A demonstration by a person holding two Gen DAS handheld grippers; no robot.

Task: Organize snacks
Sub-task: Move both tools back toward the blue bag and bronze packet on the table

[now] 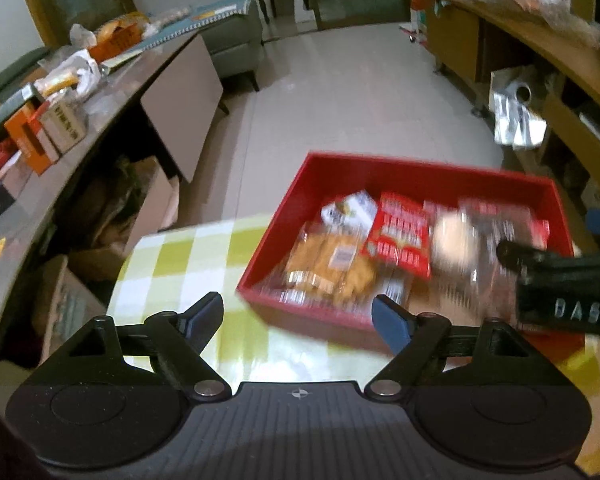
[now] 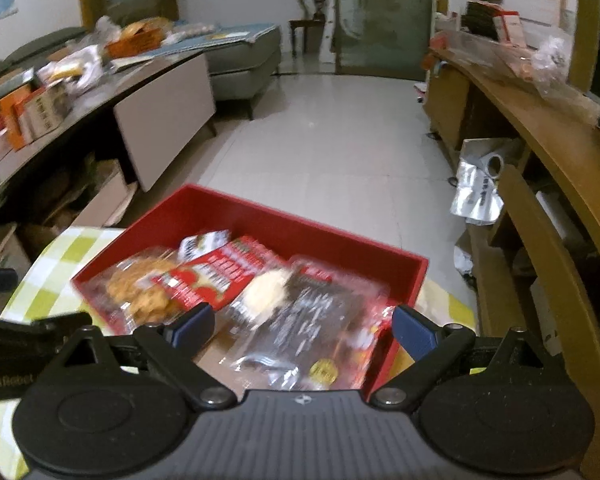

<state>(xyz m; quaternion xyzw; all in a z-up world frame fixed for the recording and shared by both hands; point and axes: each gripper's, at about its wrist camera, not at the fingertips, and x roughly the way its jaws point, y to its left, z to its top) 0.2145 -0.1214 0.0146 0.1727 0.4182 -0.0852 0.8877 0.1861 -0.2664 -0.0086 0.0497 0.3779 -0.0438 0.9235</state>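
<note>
Left gripper point(image 1: 298, 314) and right gripper point(image 2: 303, 322) both gape wide, gripping nothing. Rectangular red tray point(image 1: 420, 166) on green-checked cloth point(image 1: 172, 256) holds crinkly clear-wrapped snack packets point(image 2: 312, 320), blurred.

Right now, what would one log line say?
left hand-held gripper: open, empty | right hand-held gripper: open, empty | snacks: in red box

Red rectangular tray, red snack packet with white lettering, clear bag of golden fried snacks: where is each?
Red rectangular tray point(image 1: 416, 166), left wrist view, far wall.
Red snack packet point(image 1: 400, 234), left wrist view, front face.
Clear bag of golden fried snacks point(image 2: 138, 286), right wrist view, middle.
</note>
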